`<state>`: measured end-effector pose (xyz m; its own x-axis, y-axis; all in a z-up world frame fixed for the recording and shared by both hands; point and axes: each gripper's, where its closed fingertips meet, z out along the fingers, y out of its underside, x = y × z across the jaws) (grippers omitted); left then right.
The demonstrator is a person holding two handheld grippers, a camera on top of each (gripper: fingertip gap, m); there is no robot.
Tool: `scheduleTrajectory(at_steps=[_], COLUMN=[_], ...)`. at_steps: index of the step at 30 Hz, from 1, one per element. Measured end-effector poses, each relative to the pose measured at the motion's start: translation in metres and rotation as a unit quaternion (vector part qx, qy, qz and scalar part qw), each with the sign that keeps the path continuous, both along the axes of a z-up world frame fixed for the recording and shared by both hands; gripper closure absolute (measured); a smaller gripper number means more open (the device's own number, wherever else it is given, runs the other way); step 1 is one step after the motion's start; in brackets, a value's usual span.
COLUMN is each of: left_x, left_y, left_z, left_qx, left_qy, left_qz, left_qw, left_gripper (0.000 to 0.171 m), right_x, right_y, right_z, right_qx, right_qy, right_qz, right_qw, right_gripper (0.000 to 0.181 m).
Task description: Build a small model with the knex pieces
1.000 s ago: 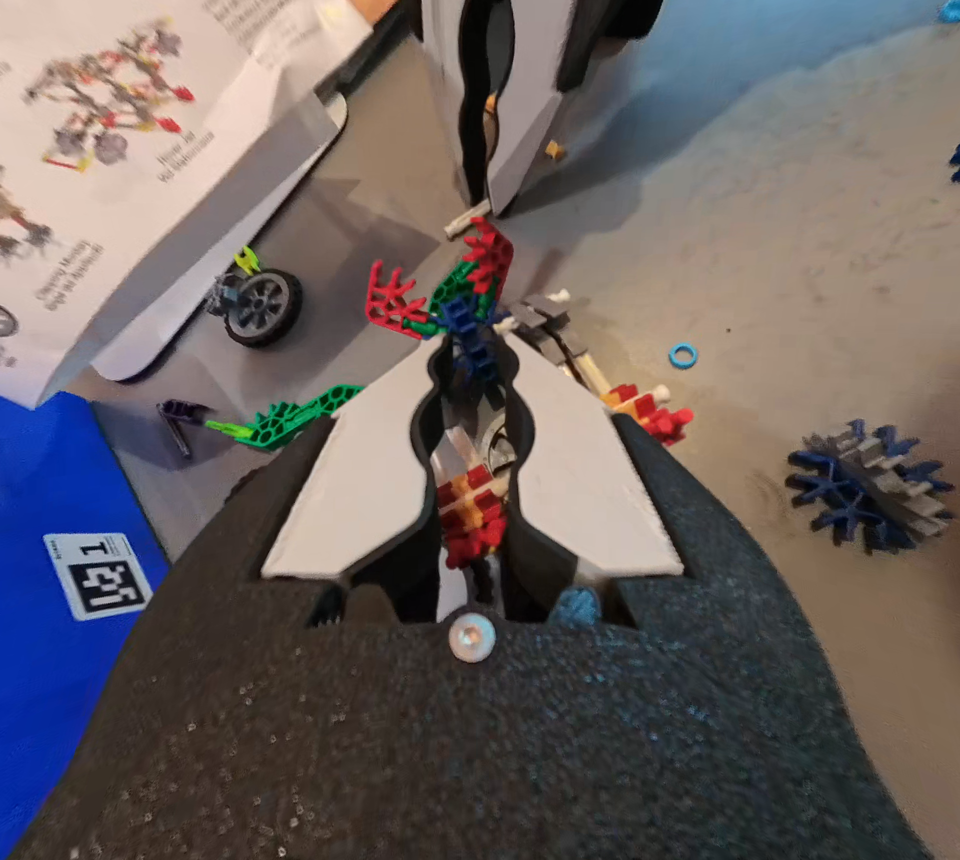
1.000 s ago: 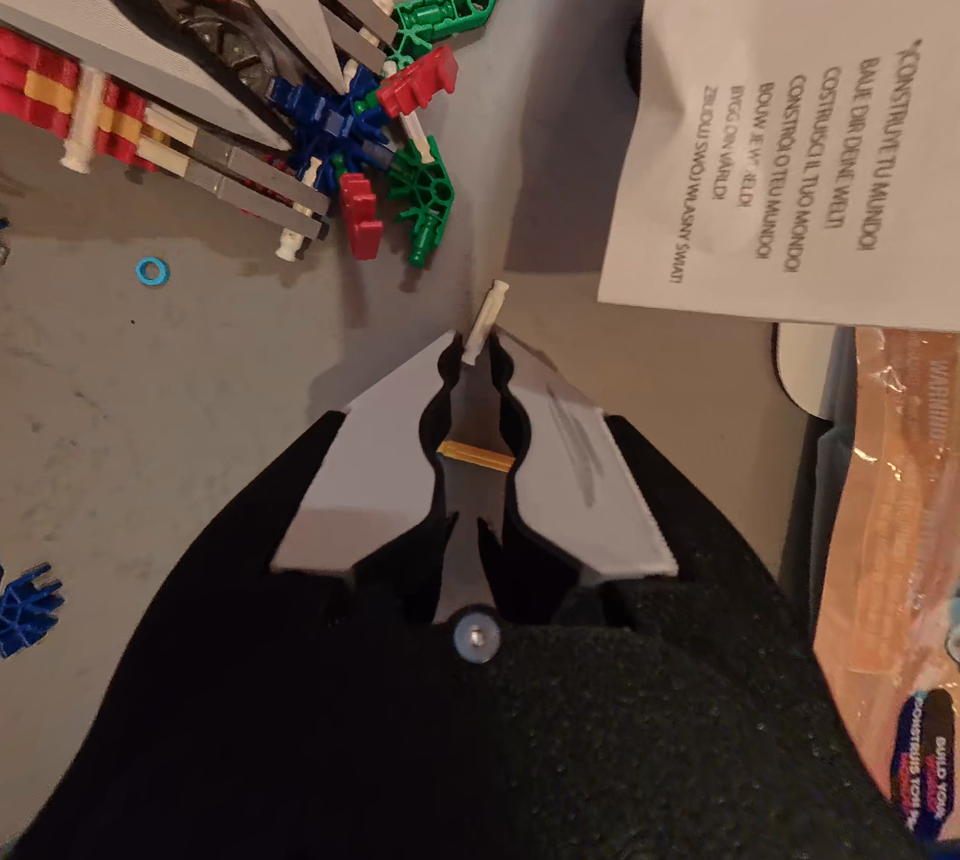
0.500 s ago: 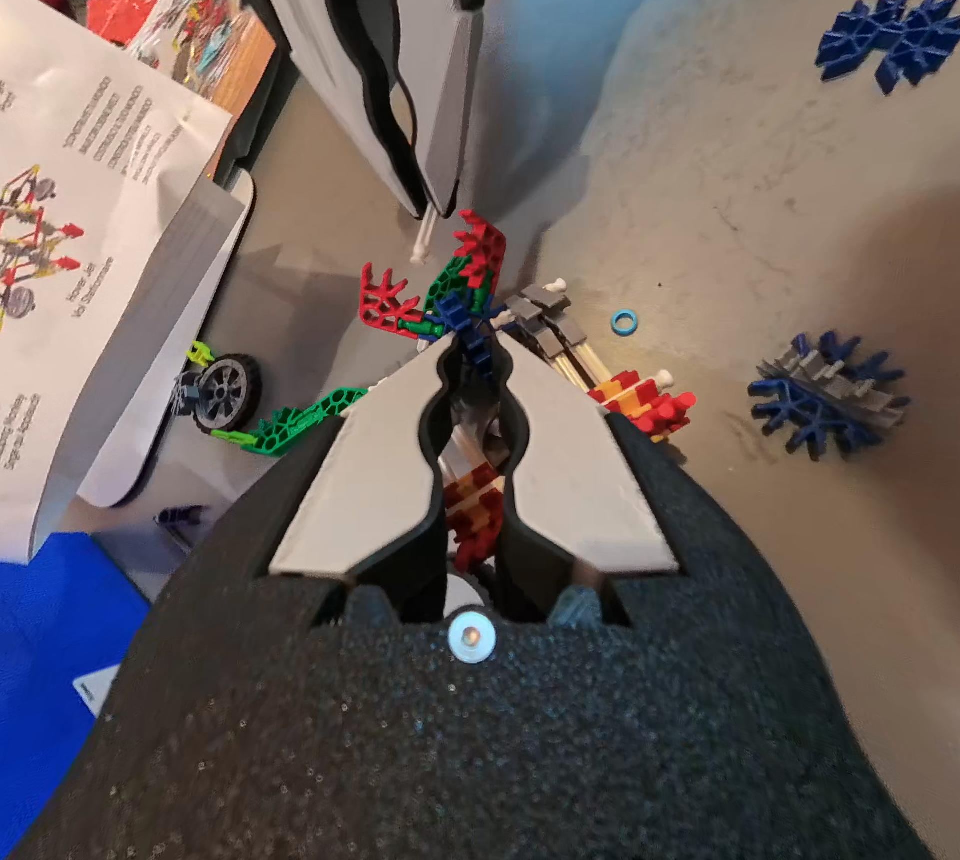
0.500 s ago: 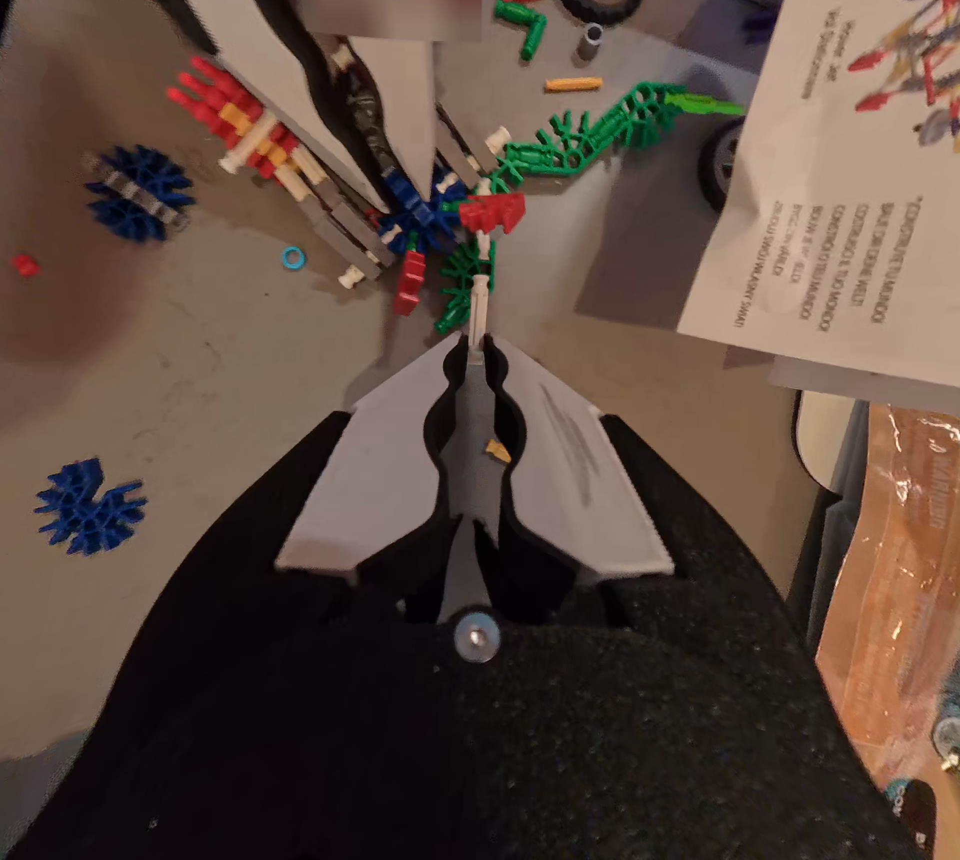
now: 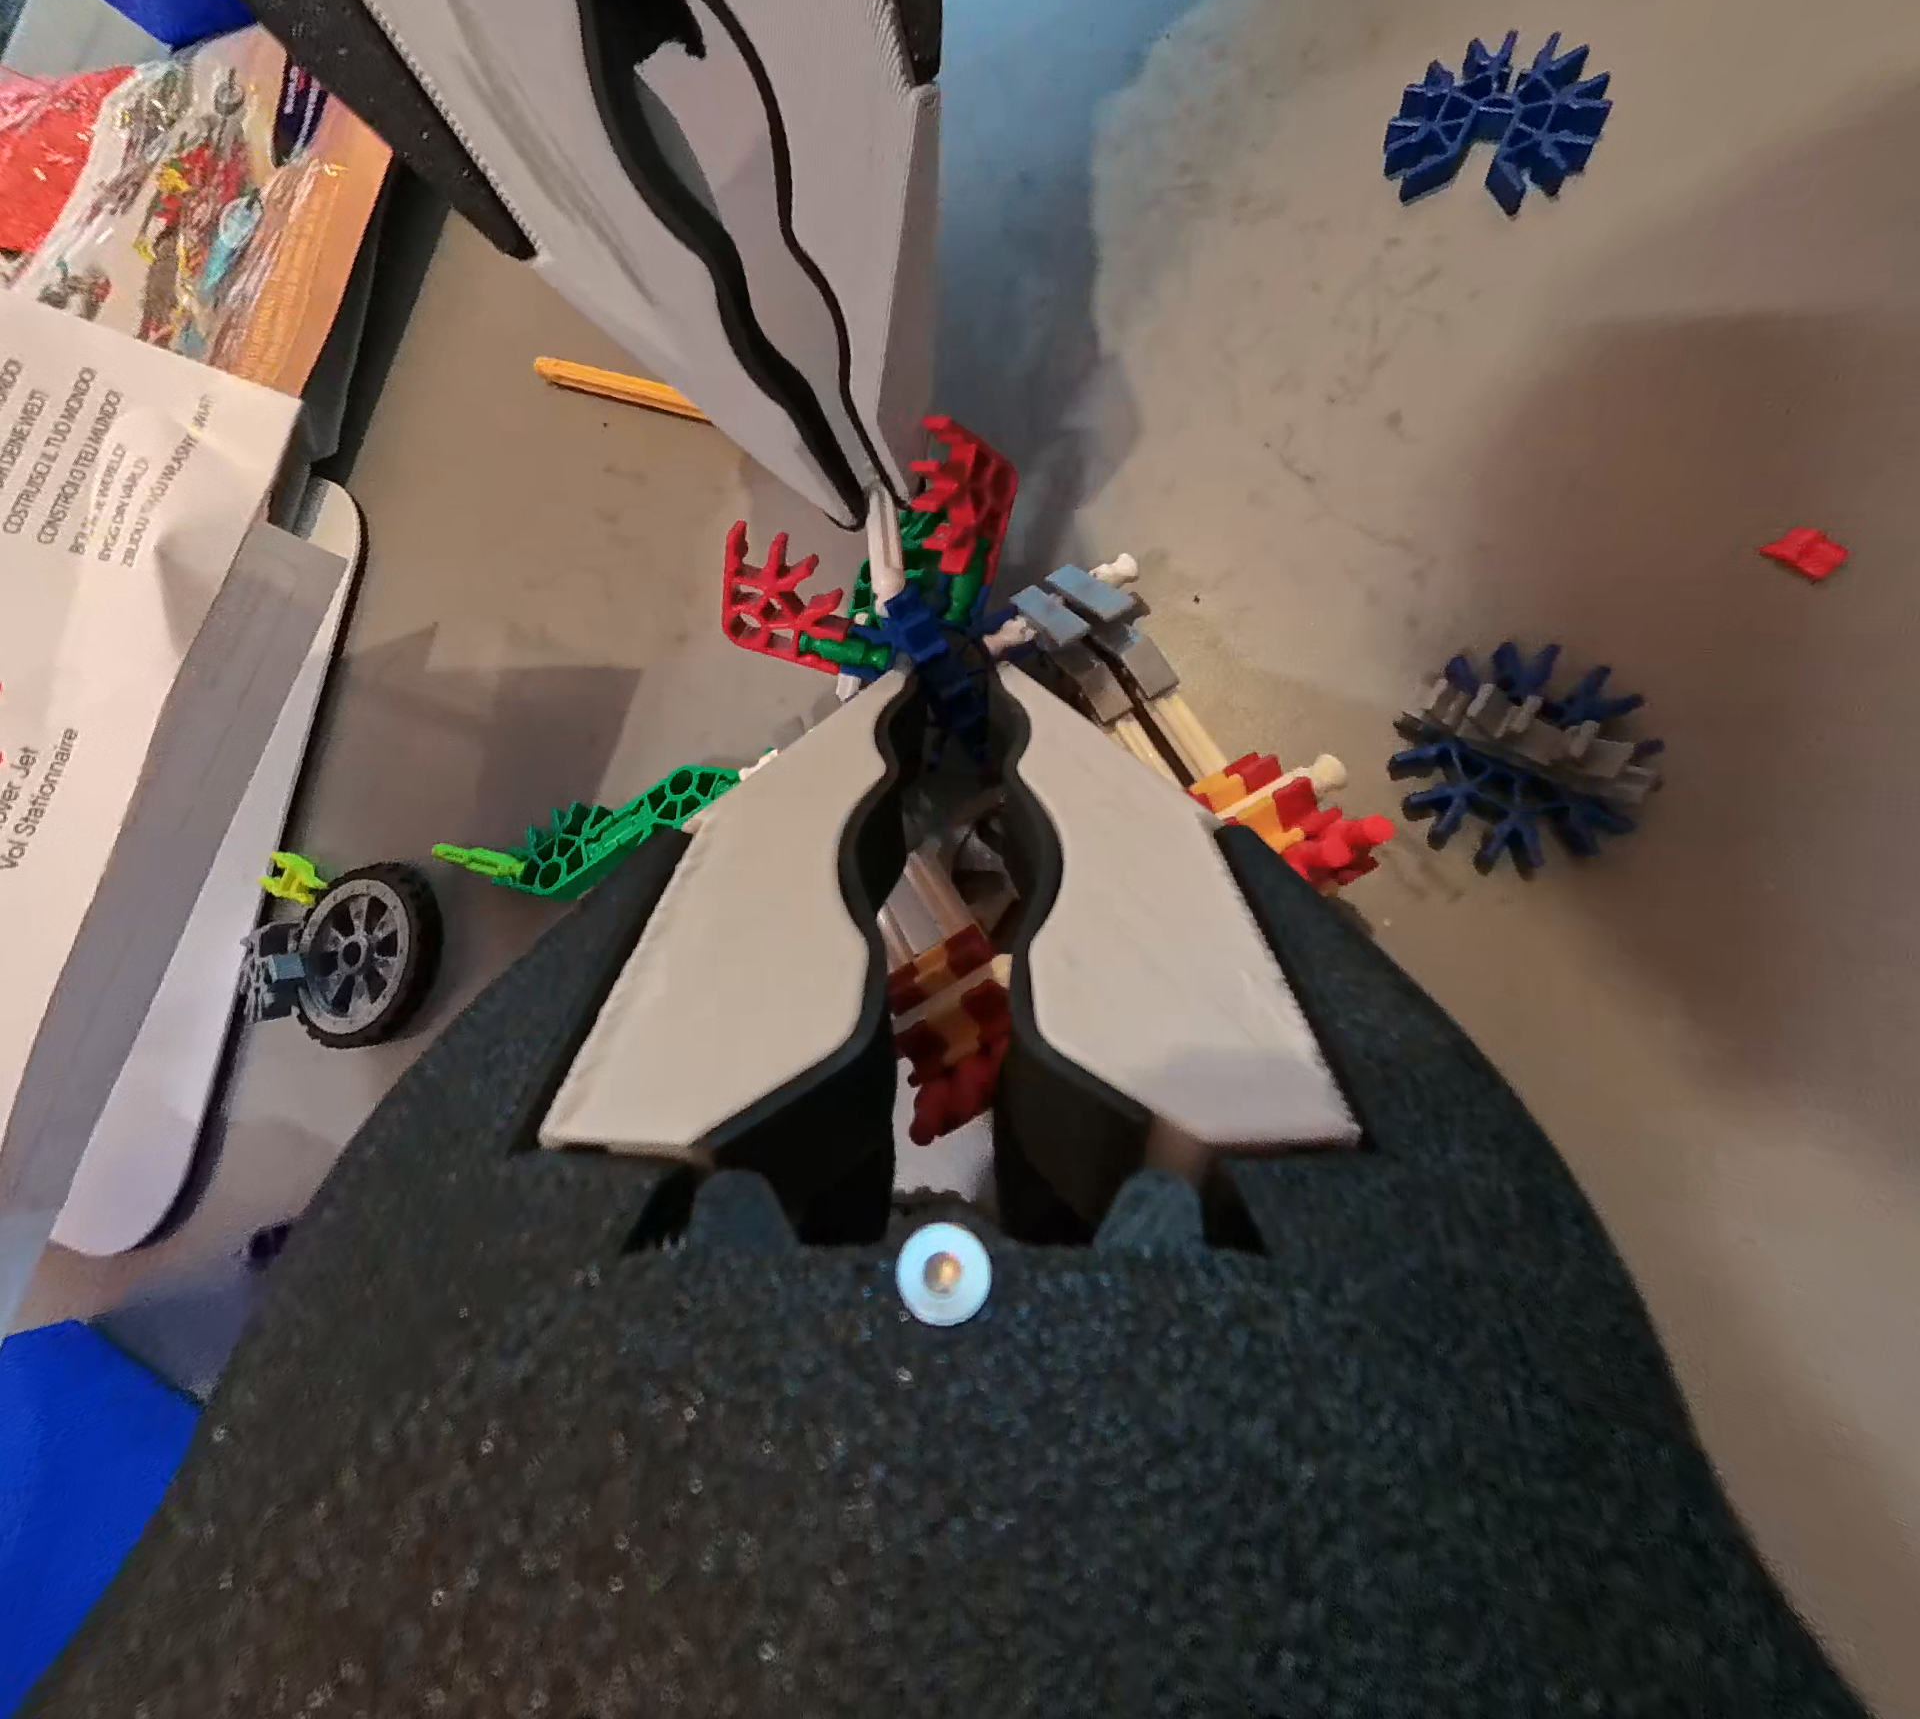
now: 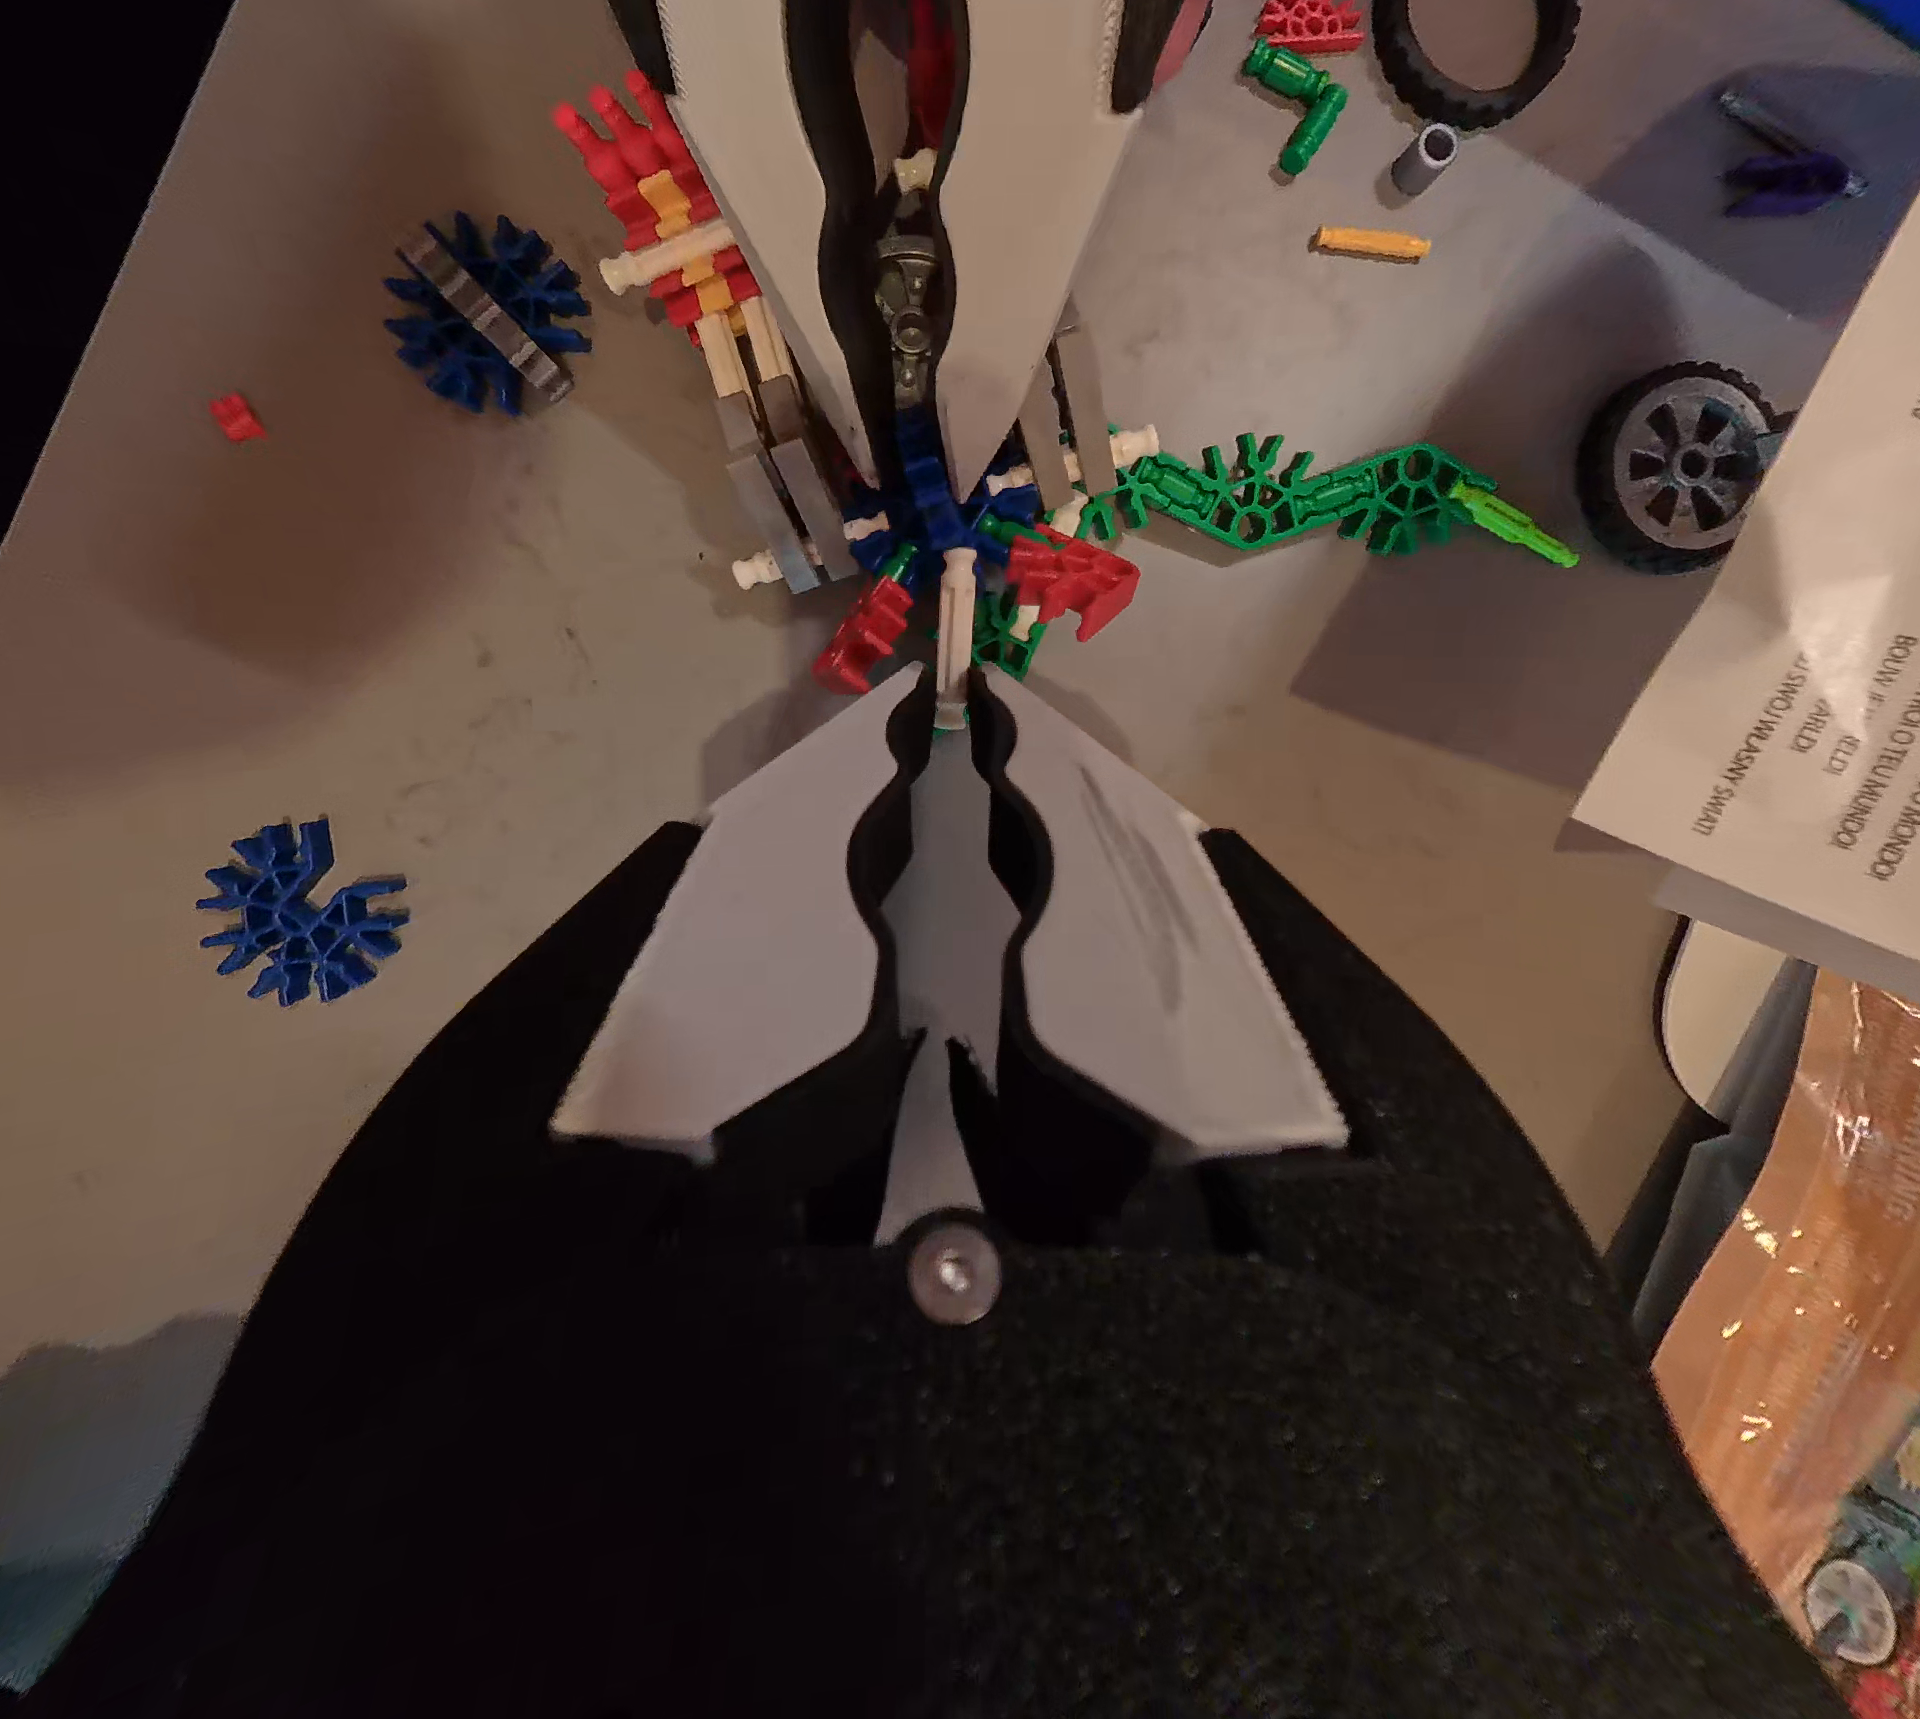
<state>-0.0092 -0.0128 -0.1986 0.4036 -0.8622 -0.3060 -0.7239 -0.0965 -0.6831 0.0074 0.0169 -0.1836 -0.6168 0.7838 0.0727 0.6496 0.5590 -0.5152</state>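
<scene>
A toy build of plastic rods and connectors lies on the grey table, with a blue hub [image 5: 914, 630] at its middle and red and green connectors around it. My left gripper [image 5: 951, 693] is shut on the build at the blue hub. It also shows from above in the right wrist view [image 6: 914, 464]. My right gripper [image 6: 951, 693] is shut on a short white rod [image 6: 954, 620], whose far end touches the blue hub [image 6: 930, 516]. In the left wrist view the right gripper [image 5: 873, 506] comes down from the top with the rod [image 5: 883, 557].
A green connector chain [image 6: 1299, 495] trails from the build toward a grey wheel [image 6: 1683, 469]. Loose blue snowflake connectors [image 5: 1496, 116] [image 5: 1522, 755], a black tyre [image 6: 1475, 12], an orange rod [image 6: 1371, 243] and a small red piece [image 5: 1805, 552] lie around. A printed sheet [image 5: 125, 630] and a parts bag [image 6: 1787, 1357] lie beside them.
My right gripper has carried the white rod in to the build until its tip meets the blue hub. My left gripper has kept its hold on the build.
</scene>
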Motion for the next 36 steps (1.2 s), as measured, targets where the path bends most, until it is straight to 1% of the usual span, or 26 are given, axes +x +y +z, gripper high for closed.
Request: scheduleTrajectory(at_steps=[6, 7, 11, 14, 17, 22, 26, 31, 36], left_x=[-0.001, -0.001, 0.006, 0.004, 0.006, 0.008, 0.007, 0.010, 0.012], left_y=[0.005, 0.006, 0.003, 0.004, 0.002, 0.001, 0.003, -0.001, -0.002], left_z=[0.006, 0.008, 0.015, 0.007, 0.006, 0.006, 0.009, 0.006, 0.006], left_qx=[0.044, 0.056, 0.104, 0.106, 0.107, 0.123, 0.133, 0.130, 0.128], left_qy=[0.018, 0.019, 0.039, 0.070, 0.078, 0.101, 0.128, 0.155, 0.185], left_qz=[0.007, 0.007, -0.022, -0.033, -0.050, -0.076, -0.083, -0.113, -0.140], left_qw=[0.999, 0.998, 0.994, 0.991, 0.990, 0.984, 0.979, 0.973, 0.964], left_gripper=[0.151, 0.147, 0.148, 0.155, 0.160, 0.160, 0.154, 0.158, 0.158], right_x=[0.000, 0.000, 0.000, 0.000, 0.000, 0.002, 0.002, 0.003, 0.003], right_y=[0.000, 0.000, -0.002, -0.005, -0.004, -0.006, -0.007, -0.006, -0.007], right_z=[-0.002, -0.001, 0.000, -0.001, -0.002, -0.003, -0.004, -0.005, -0.005], right_qx=[0.013, 0.014, 0.017, 0.018, 0.029, 0.031, 0.032, 0.036, 0.040], right_qy=[-0.002, -0.001, -0.002, -0.004, -0.008, -0.015, -0.018, -0.020, -0.022], right_qz=[0.000, 0.000, 0.003, 0.007, 0.008, 0.012, 0.014, 0.014, 0.016], right_qw=[1.000, 1.000, 1.000, 1.000, 1.000, 0.999, 0.999, 0.999, 0.999], right_gripper=[0.175, 0.175, 0.175, 0.175, 0.175, 0.175, 0.175, 0.175, 0.175])
